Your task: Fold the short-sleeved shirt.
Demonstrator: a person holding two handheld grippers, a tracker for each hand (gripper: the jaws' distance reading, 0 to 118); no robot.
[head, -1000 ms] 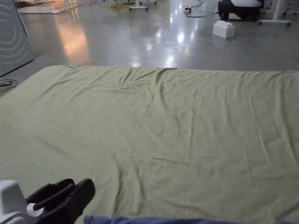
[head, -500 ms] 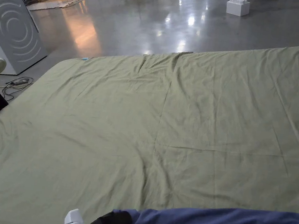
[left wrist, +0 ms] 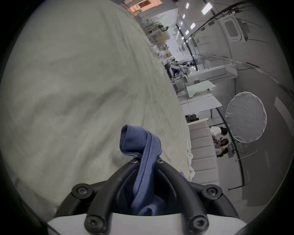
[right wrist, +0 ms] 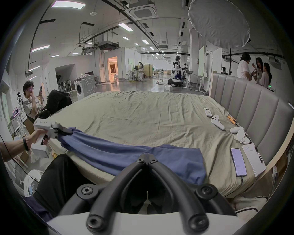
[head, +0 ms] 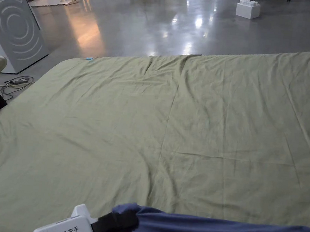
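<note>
Shirt stretched sideways along the near bed edge

My left gripper (head: 116, 220) jaws pinch the blue cotton short-sleeved shirt (right wrist: 127, 157) corner; right gripper (right wrist: 147, 159) looks clamped on its hem, olive-sheeted bed (head: 184, 132) ahead.

I look across a wide bed under a wrinkled olive sheet (head: 192, 126) with a grey padded headboard (right wrist: 248, 103), past it a glossy grey concrete floor (head: 183, 22), a washing machine (head: 9, 33), an orange-lit doorway (right wrist: 112, 66) and ceiling light panels (right wrist: 68, 4).
</note>
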